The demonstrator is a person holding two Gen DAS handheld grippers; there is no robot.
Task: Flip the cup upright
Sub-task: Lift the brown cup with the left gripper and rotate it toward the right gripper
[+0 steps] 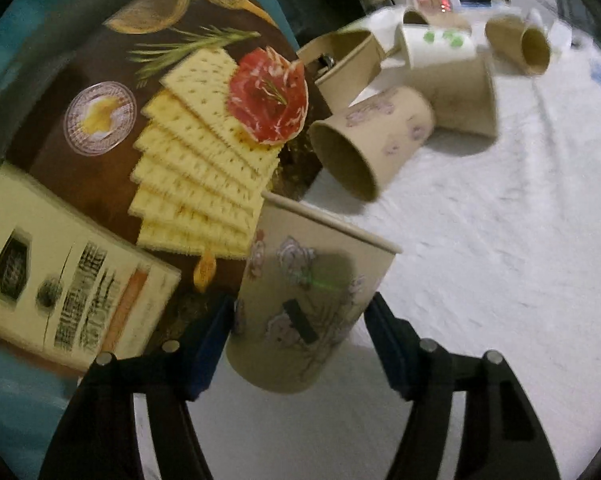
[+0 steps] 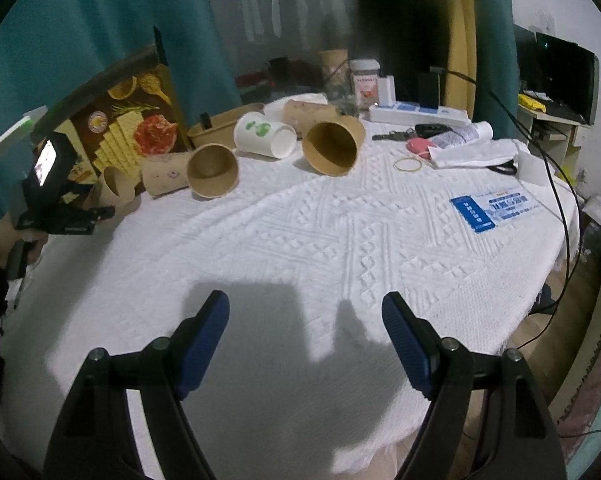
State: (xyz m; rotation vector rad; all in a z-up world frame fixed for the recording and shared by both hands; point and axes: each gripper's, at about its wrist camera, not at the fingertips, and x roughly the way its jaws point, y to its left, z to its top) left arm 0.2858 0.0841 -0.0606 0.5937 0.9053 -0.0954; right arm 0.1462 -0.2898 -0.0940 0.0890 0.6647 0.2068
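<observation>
In the left wrist view a beige paper cup with a flower print (image 1: 304, 304) stands between my left gripper's blue pads (image 1: 212, 344), rim up and slightly tilted. The left gripper (image 1: 300, 332) is shut on the cup's lower body. In the right wrist view the same cup (image 2: 118, 186) shows at the far left, held by the left gripper (image 2: 100, 212). My right gripper (image 2: 304, 320) is open and empty above the white tablecloth (image 2: 320, 240).
Several paper cups lie on their sides at the back: a flower-print one (image 1: 376, 140), a white one with green dots (image 2: 264, 134), brown ones (image 2: 212, 172) (image 2: 332, 148). A cracker box (image 1: 140, 128) stands at the left. Keys, a rubber band (image 2: 408, 165), papers and a blue card (image 2: 496, 210) lie at right.
</observation>
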